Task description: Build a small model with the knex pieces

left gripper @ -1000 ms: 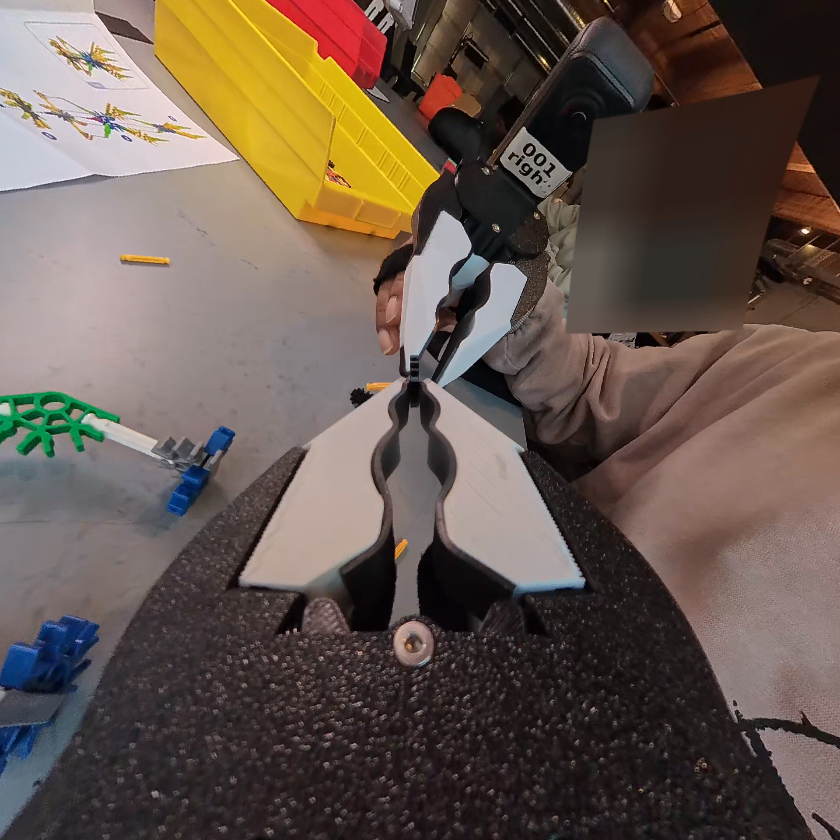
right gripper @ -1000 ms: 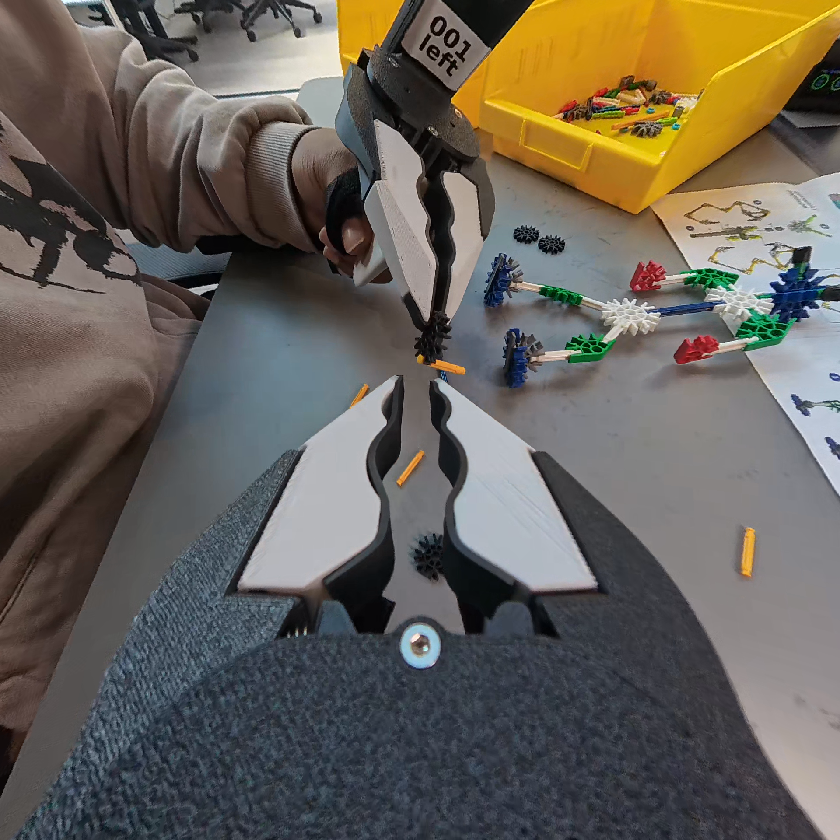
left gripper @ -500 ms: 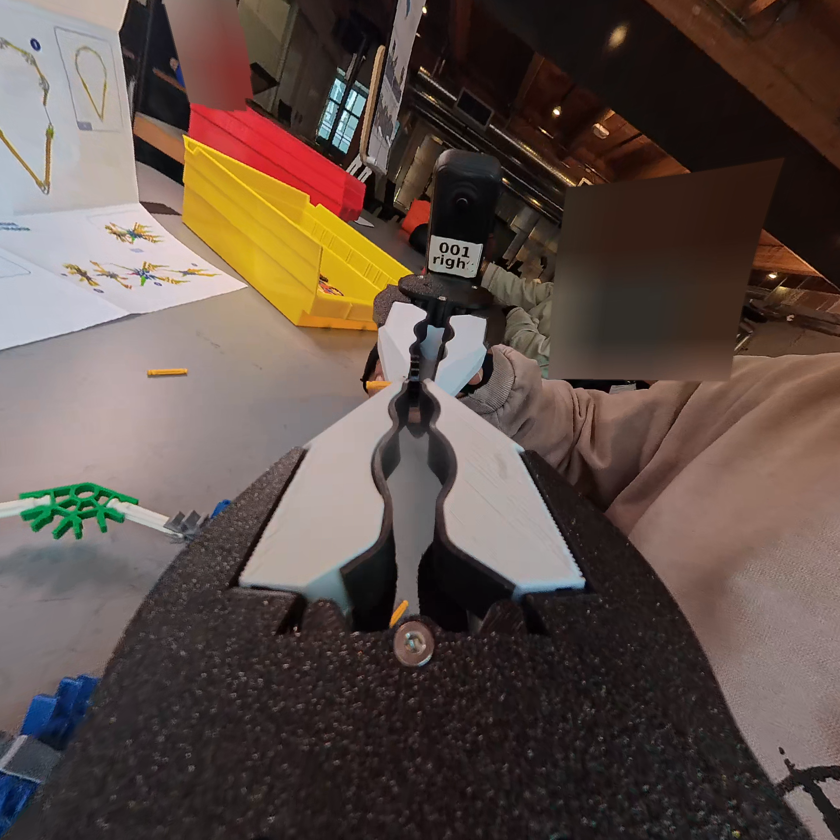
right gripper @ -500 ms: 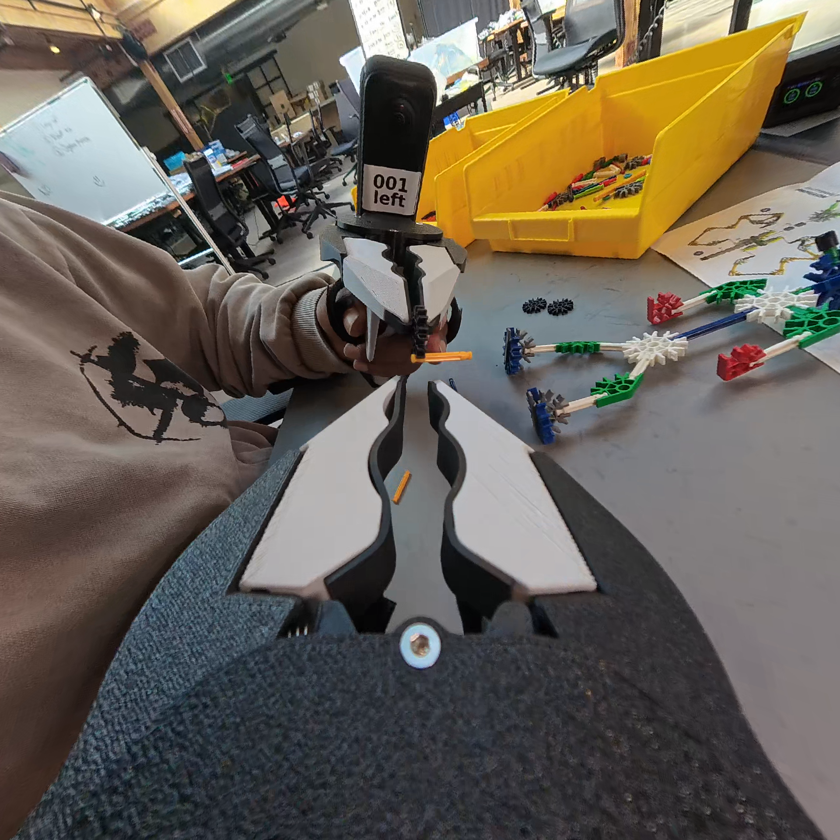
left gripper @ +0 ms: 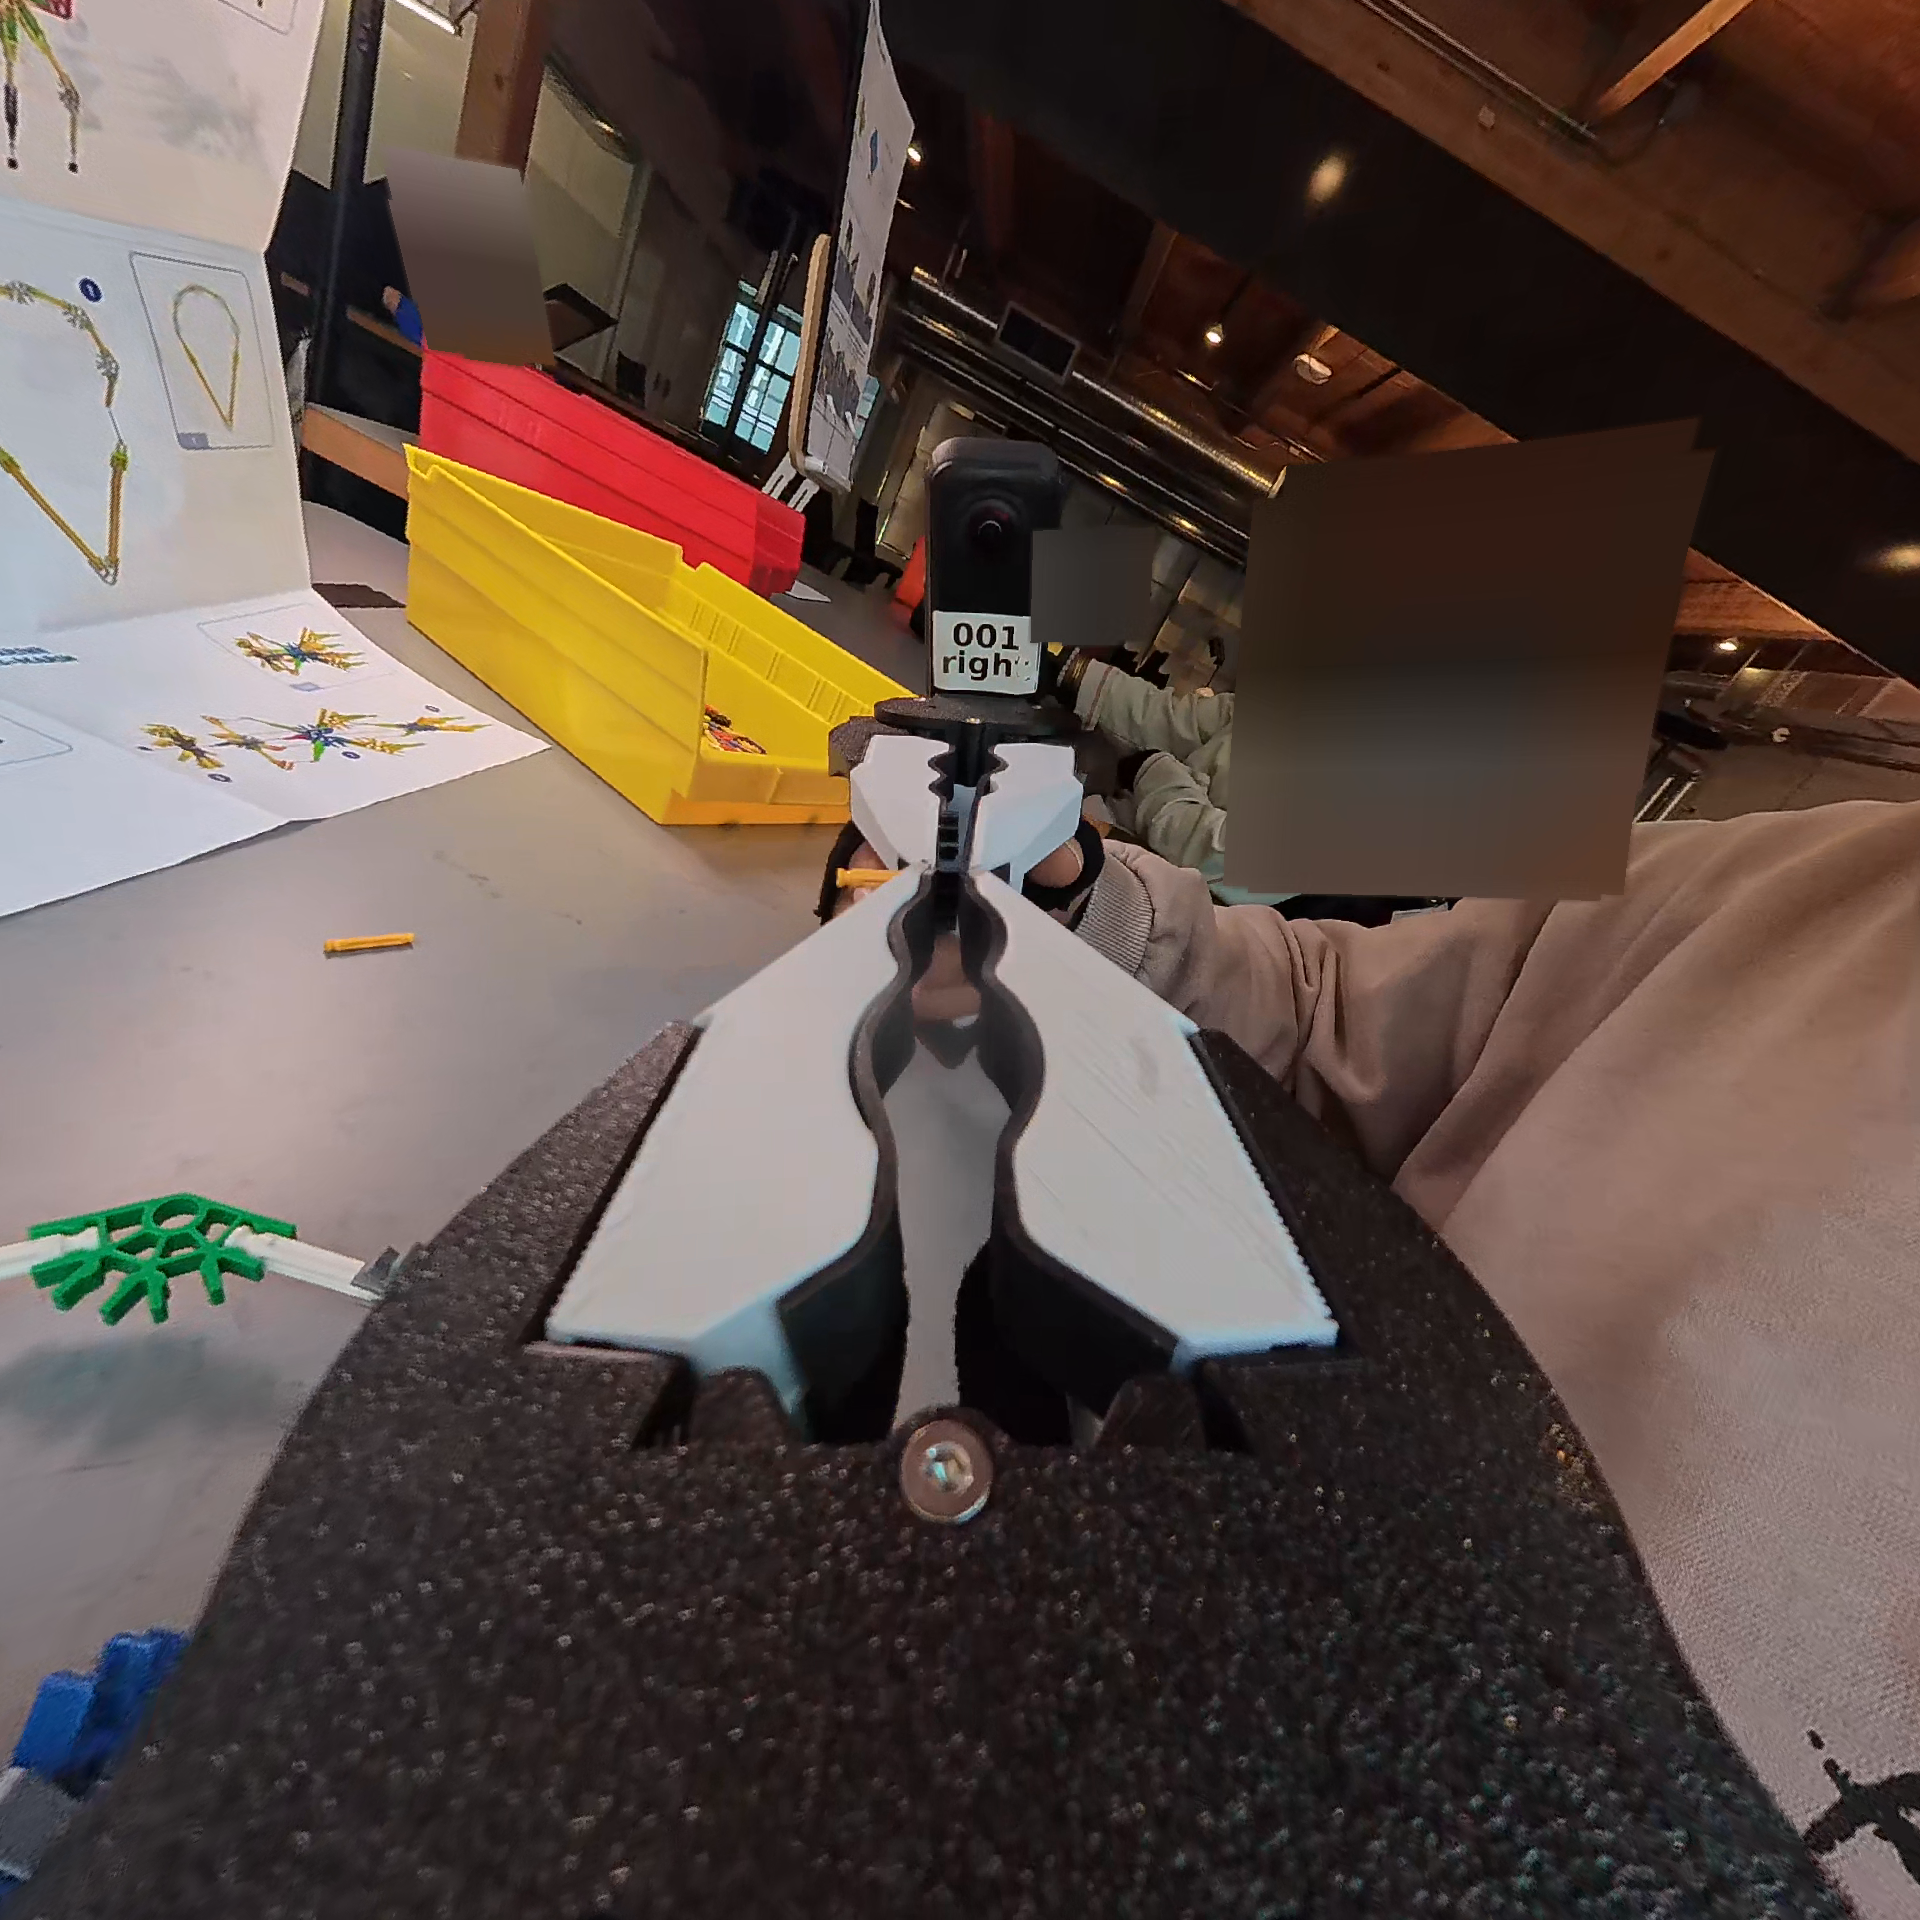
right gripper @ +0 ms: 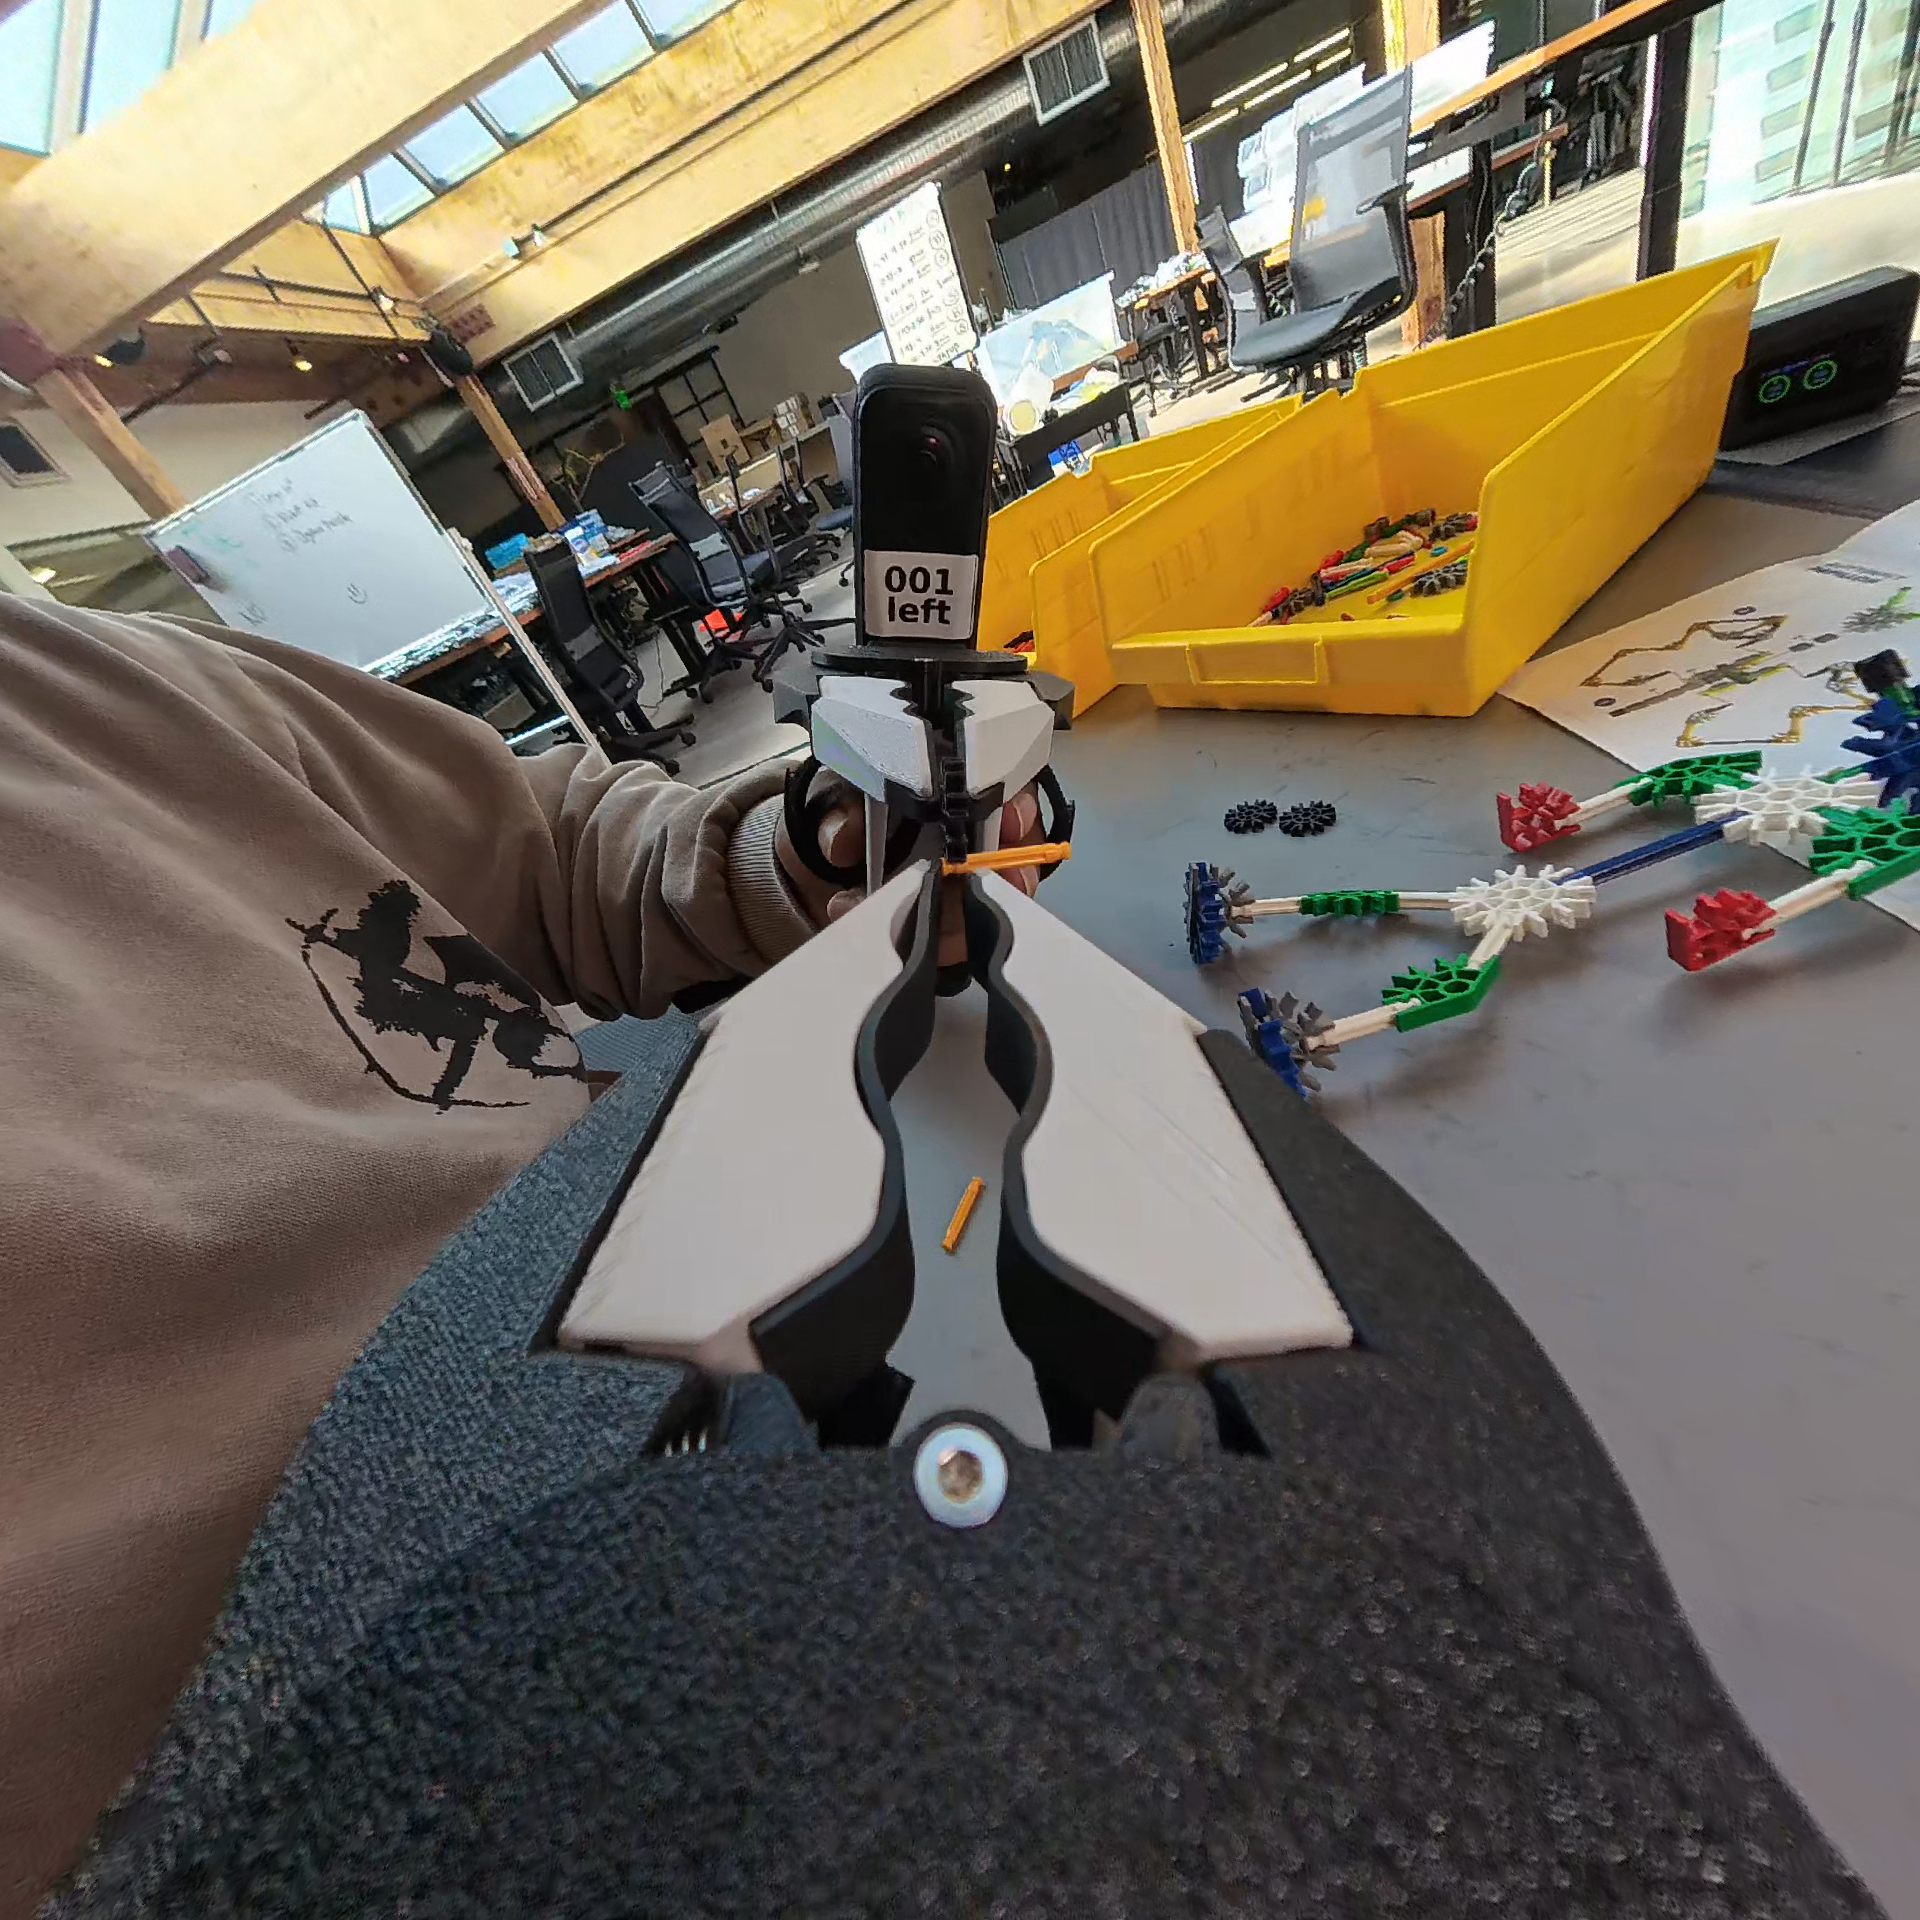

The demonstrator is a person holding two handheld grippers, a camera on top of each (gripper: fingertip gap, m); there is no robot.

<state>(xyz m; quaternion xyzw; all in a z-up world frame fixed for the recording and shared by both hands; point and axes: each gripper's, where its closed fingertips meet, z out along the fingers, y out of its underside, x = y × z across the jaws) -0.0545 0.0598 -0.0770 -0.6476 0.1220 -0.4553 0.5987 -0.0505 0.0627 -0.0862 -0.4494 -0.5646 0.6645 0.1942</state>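
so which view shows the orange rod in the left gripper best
The right wrist view: the orange rod shows full length, sideways at the left gripper tips. The left wrist view shows only one end poking out.

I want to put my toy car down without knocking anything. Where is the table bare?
Bare grey table lies near the right tongs, below the toy stick model. More lies between the loose orange stick and the green piece. It is crowded by the yellow bin and paper sheets.
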